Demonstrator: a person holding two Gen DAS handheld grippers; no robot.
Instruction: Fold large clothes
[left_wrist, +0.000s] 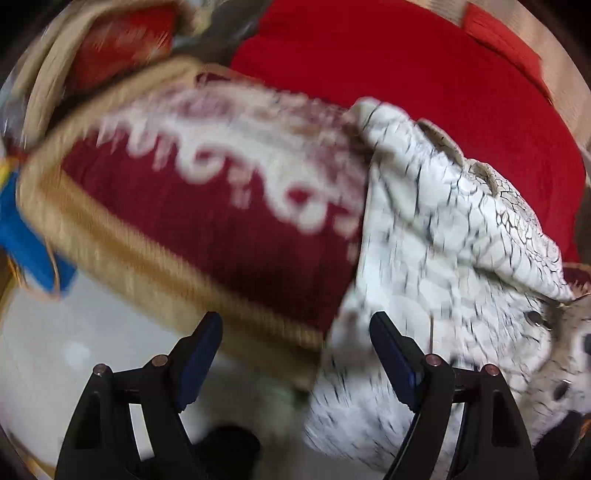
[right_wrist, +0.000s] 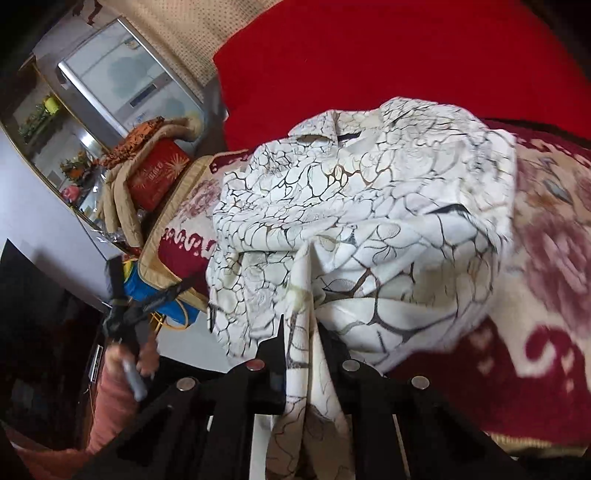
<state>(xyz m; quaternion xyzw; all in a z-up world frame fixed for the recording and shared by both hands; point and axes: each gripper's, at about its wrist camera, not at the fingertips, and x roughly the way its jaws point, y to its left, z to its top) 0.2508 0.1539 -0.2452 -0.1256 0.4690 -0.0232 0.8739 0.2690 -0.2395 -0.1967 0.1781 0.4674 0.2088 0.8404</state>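
A white shirt with a black and gold crackle print (right_wrist: 369, 206) lies bunched on a red and cream patterned blanket (right_wrist: 546, 236). My right gripper (right_wrist: 301, 325) is shut on a fold of the shirt, which hangs down between the fingers. My left gripper (left_wrist: 295, 332) is open and empty, at the blanket's gold-trimmed edge (left_wrist: 155, 280), just left of the shirt (left_wrist: 443, 258). In the right wrist view the left gripper (right_wrist: 155, 299) shows at the left, held by a hand.
A plain red cover (right_wrist: 388, 62) spreads behind the blanket. A red box (right_wrist: 157, 177), beige quilted cloth and a fridge (right_wrist: 122, 74) stand at the far left. A blue bag (left_wrist: 22, 236) sits beside the blanket's corner. Pale floor lies below.
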